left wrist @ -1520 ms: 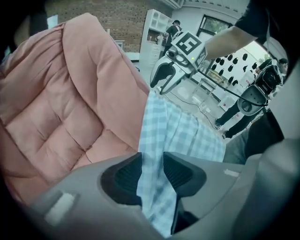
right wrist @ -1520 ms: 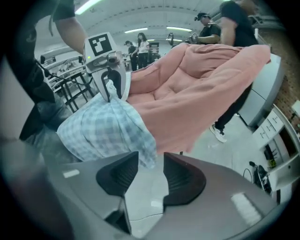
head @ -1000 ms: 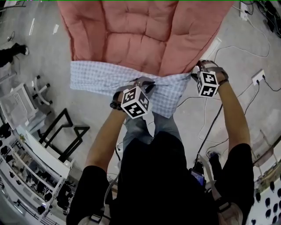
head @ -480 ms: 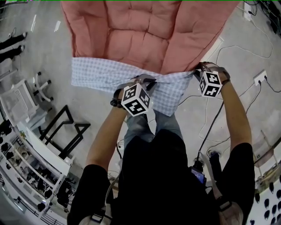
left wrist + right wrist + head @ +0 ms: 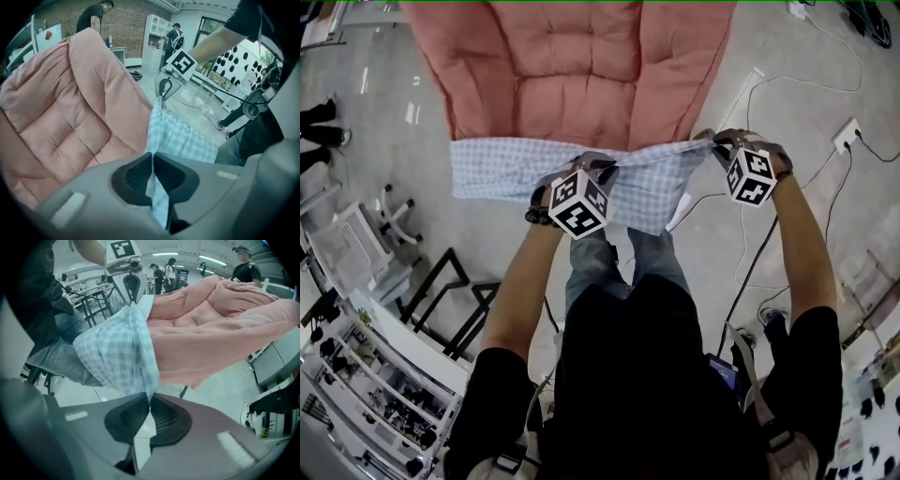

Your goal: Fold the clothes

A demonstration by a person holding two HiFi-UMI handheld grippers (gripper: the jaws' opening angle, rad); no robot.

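The left hand-held gripper (image 5: 152,161) has its jaws pressed together on a fold of the blue checked garment (image 5: 502,167). The fabric runs between the pads and out behind them. The right hand-held gripper (image 5: 150,405) is likewise clamped on the garment, with thin cloth pinched between its pads. The garment stretches in a taut line from one hand-held gripper to the other and hangs below both. A long part reaches out past the left hand-held gripper, on the side away from the right one. Beyond both hand-held grippers lies a pink quilted cover (image 5: 572,66), and the garment's far edge meets it. Below them are the person's jeans (image 5: 591,272) and the grey floor (image 5: 787,112).
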